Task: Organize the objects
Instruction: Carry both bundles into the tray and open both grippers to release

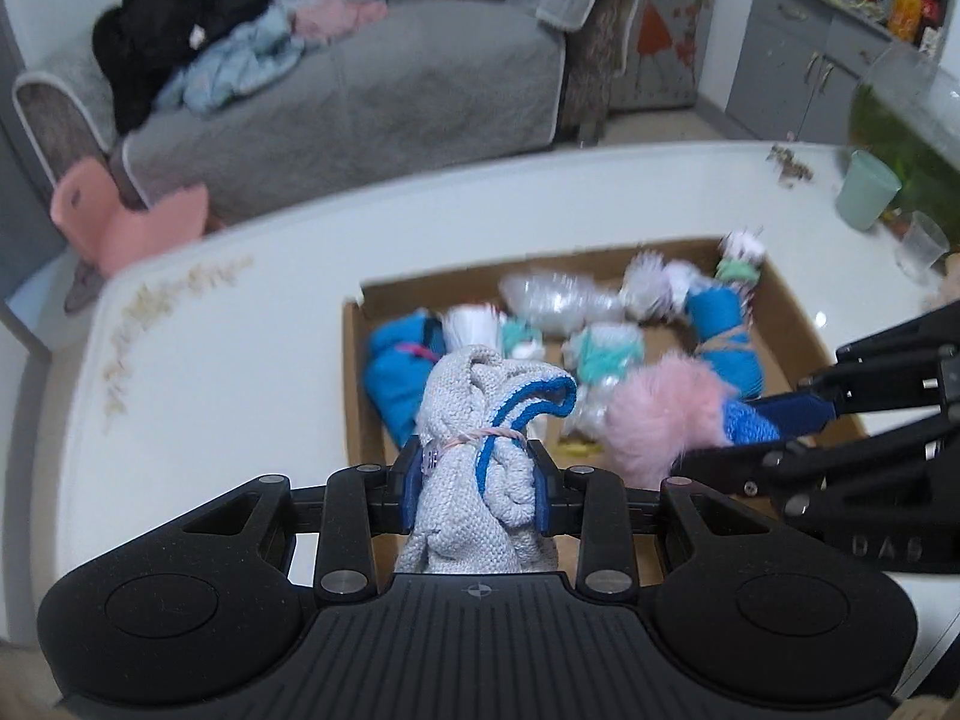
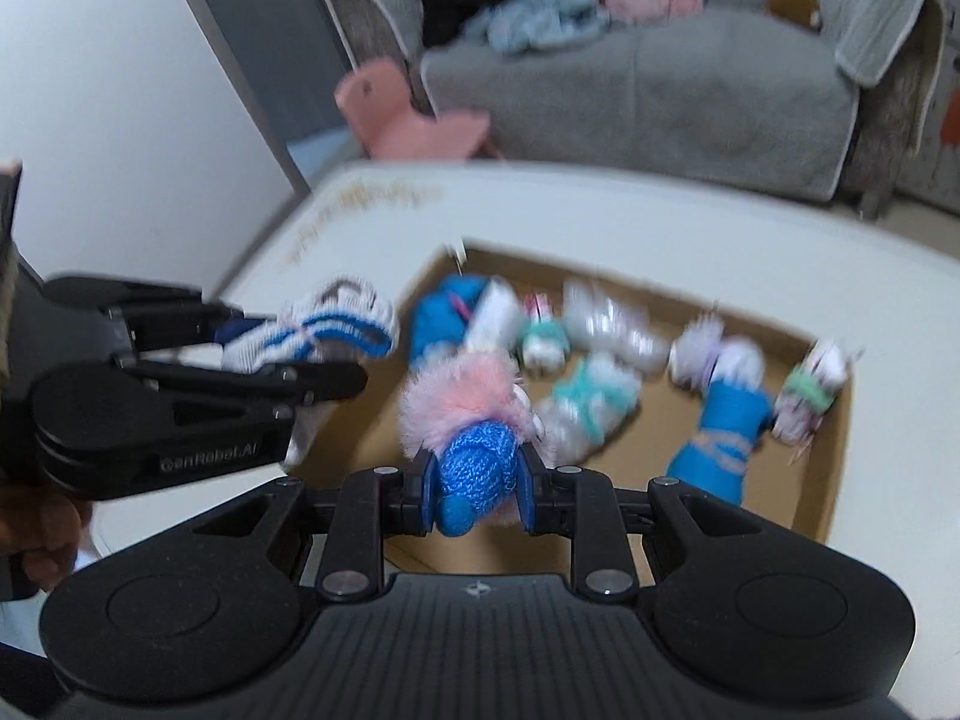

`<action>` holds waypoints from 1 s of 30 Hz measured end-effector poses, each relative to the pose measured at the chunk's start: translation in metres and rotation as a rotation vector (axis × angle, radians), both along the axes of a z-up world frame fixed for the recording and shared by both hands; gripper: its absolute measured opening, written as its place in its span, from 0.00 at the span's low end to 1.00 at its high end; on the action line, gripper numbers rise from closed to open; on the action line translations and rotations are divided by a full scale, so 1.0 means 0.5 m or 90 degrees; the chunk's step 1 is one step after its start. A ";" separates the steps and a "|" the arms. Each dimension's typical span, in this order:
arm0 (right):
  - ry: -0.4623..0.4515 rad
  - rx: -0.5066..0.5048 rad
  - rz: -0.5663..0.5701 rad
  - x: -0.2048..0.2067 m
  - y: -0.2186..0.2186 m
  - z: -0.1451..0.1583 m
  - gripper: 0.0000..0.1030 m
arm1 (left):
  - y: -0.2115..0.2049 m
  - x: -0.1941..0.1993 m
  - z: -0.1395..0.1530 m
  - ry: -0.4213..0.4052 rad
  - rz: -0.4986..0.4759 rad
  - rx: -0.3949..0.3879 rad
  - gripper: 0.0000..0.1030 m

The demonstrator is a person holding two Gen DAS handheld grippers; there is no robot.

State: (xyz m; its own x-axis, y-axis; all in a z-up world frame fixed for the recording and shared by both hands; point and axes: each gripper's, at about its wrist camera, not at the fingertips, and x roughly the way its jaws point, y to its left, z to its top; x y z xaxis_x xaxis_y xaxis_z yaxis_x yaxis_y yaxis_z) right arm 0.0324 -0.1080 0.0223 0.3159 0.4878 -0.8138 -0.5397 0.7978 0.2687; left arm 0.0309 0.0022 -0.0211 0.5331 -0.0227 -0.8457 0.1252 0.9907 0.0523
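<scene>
Grippers are hovering over a shallow cardboard box [image 1: 798, 324] sitting on a white table [image 1: 240, 324]. The left gripper [image 1: 477, 483] is pinching a rolled grey sock bundle with blue stripes [image 1: 474, 420], tied by a pale rubber band, above the box's near left edge. The right gripper [image 2: 477, 489] is pinching a blue knitted sock with pink fluffy trim [image 2: 477, 462] above the box's near side. Blurred sock bundles, blue [image 2: 717, 438], teal [image 2: 591, 399] and white, are lying inside the box. A grey sofa [image 1: 360, 96] is standing far behind.
</scene>
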 end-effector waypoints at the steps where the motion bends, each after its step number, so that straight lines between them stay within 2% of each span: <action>1: 0.007 -0.006 0.001 0.001 0.002 -0.009 0.22 | 0.000 0.005 -0.013 0.010 0.002 -0.002 0.38; 5: 0.030 -0.014 0.008 0.005 0.019 -0.028 0.22 | 0.001 0.016 -0.063 0.049 0.001 0.003 0.38; 12: 0.052 -0.027 0.009 0.009 0.031 -0.057 0.22 | 0.016 0.027 -0.108 0.078 0.011 0.018 0.38; 16: 0.052 -0.029 0.011 0.021 0.052 -0.072 0.22 | 0.019 0.031 -0.113 0.078 0.013 0.016 0.38; 30: 0.057 -0.055 0.024 0.017 0.069 -0.113 0.20 | 0.005 0.021 -0.140 0.086 0.003 0.057 0.39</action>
State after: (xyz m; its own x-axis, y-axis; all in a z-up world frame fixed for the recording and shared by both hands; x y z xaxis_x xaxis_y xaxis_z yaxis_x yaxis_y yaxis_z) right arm 0.0411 -0.0734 -0.0342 0.2233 0.4247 -0.8774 -0.5467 0.7998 0.2480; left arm 0.0413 0.0047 -0.0912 0.4143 0.0589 -0.9082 0.1321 0.9835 0.1240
